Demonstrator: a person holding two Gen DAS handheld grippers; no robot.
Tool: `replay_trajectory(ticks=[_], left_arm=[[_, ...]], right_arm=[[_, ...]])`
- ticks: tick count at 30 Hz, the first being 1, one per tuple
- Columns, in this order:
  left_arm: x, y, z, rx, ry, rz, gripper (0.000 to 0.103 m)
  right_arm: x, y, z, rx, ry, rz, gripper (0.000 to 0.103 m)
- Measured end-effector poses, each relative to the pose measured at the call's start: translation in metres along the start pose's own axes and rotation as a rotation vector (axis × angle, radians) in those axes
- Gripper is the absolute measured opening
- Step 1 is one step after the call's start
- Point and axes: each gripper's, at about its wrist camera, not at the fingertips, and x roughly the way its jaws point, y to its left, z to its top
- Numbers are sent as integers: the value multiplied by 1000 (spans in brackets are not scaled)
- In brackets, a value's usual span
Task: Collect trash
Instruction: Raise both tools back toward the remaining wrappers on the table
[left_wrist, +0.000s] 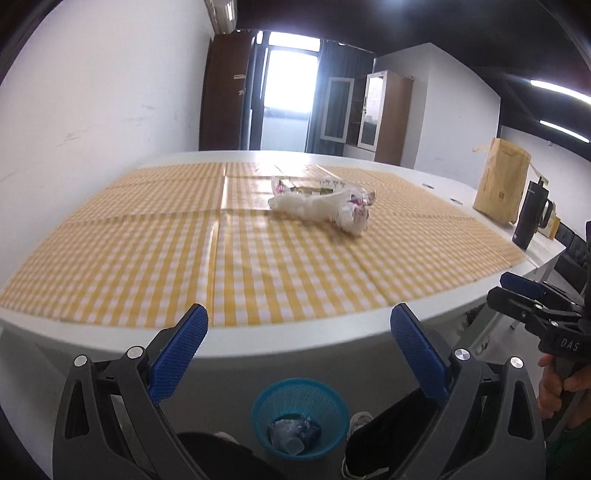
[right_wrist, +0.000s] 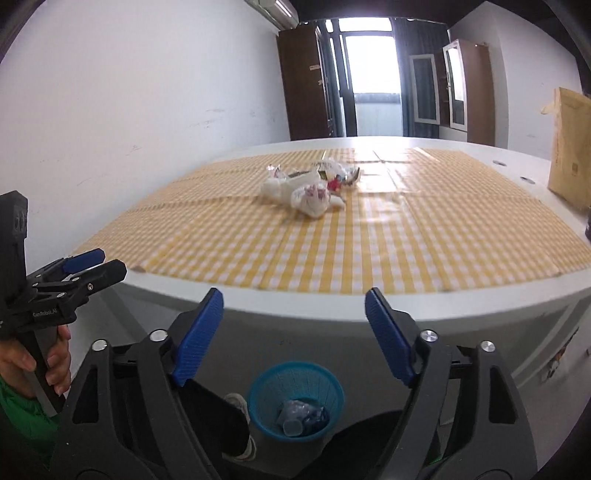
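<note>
A pile of trash (left_wrist: 325, 205), crumpled white plastic bags and wrappers, lies mid-table on the yellow checked cloth (left_wrist: 147, 251); it also shows in the right wrist view (right_wrist: 308, 188). A blue mesh bin (left_wrist: 300, 417) stands on the floor below the near table edge, with crushed bottles in it; the right wrist view shows it too (right_wrist: 295, 398). My left gripper (left_wrist: 297, 328) is open and empty, held before the table edge above the bin. My right gripper (right_wrist: 293, 310) is open and empty, beside it to the right.
A brown paper bag (left_wrist: 502, 184) and a black mug (left_wrist: 530, 214) stand at the table's right end. The white table rim (left_wrist: 295, 338) is close in front. A person's legs and shoes (left_wrist: 358, 421) flank the bin. A white wall is on the left.
</note>
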Motion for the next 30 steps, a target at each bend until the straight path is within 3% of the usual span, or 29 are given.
replay_trajectory(ticks=[17,25,30], left_arm=[[75,4,69,42,42,-51,96],[117,18,76,32,97,-55,96],[142,17,104,44,114,-88,92]], right_arm=[[82,-10,64,-30,51,6,94],[120,-21,71,-21,105,19,94],[145,-24,91,-33,139,47,94]])
